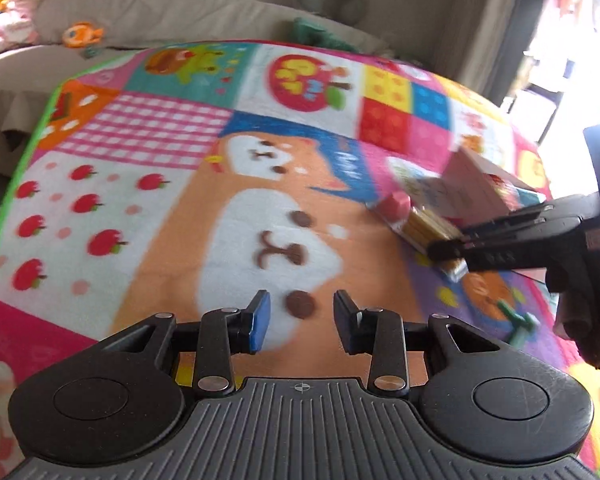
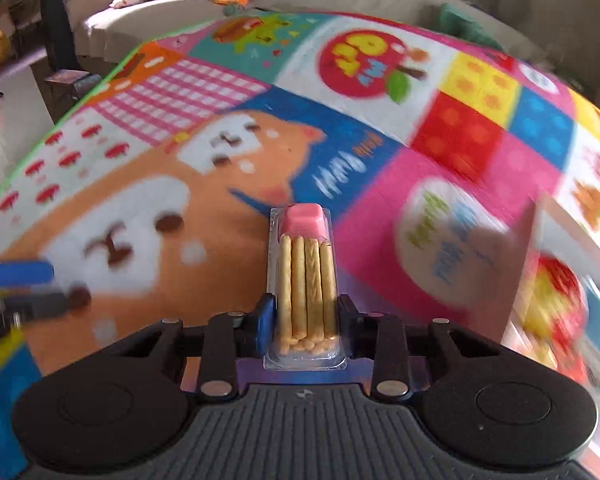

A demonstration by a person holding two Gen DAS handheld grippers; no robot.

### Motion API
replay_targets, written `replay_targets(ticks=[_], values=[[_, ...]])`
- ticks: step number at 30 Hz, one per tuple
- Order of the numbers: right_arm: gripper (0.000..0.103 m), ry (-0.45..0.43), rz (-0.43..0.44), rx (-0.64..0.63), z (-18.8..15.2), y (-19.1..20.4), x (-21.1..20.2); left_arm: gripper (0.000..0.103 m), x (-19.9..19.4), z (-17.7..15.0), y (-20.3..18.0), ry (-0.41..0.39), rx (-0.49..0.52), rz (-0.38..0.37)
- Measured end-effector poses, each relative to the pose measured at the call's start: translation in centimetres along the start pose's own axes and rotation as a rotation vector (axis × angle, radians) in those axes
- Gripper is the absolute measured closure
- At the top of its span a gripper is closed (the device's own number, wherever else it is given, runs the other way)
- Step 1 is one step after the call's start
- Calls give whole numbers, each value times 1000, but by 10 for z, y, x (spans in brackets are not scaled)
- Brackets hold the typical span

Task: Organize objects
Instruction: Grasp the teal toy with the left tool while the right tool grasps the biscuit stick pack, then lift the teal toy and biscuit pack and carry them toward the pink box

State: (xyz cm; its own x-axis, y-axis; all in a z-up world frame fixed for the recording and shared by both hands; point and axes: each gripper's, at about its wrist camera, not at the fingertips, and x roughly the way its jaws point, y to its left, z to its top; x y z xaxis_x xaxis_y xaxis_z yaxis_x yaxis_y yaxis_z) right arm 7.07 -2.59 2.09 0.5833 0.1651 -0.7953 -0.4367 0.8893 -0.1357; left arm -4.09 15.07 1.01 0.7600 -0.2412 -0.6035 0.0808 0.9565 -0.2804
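Observation:
My right gripper (image 2: 307,312) is shut on a clear snack tray (image 2: 306,280) of biscuit sticks with a pink dip cup at its far end, and holds it above the colourful play mat (image 2: 340,152). The left wrist view shows the same snack tray (image 1: 416,220) in my right gripper (image 1: 452,250) at the right. My left gripper (image 1: 302,318) is open and empty over the bear picture on the mat (image 1: 140,208). Its fingers (image 2: 20,274) show at the left edge of the right wrist view.
A pink box (image 1: 480,184) stands on the mat at the right, blurred in the right wrist view (image 2: 556,264). A small green toy (image 1: 520,324) lies near it. A beige sofa (image 1: 160,16) with plush toys runs along the mat's far edge.

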Motion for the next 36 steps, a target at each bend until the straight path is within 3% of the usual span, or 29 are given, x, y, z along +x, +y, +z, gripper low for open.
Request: replay_targets(ticks=[5,9,14,19,21,24,30,33,36], values=[[71,-26,-4,45,-49,-26,-44,65,-12,-12,-43,-2,175,-232],[70,-43,-22,145,-85,-48,-69,65,-10,-23,-90,13,322,-314],[69,-61,-125,208,-128,-58,-92,65,5,-35,-137,42,457,-311],[69,-73,-141,321,-164,-70,-110,64,25,-44,-160,59,581,-239],[69,-83,-147,317,-173,-67,-112,63,34,-42,-161,83,575,-219],[54,-117,-172,274,-177,-61,-115,65,41,-39,-158,105,546,-217],[51,-148,-155,265,-166,-67,-104,69,36,-38,-160,144,512,-227],[51,-116,-142,310,-163,-75,-88,69,36,-38,-164,150,508,-207],[64,-123,-113,324,-165,-74,-88,69,38,-37,-165,154,484,-192]])
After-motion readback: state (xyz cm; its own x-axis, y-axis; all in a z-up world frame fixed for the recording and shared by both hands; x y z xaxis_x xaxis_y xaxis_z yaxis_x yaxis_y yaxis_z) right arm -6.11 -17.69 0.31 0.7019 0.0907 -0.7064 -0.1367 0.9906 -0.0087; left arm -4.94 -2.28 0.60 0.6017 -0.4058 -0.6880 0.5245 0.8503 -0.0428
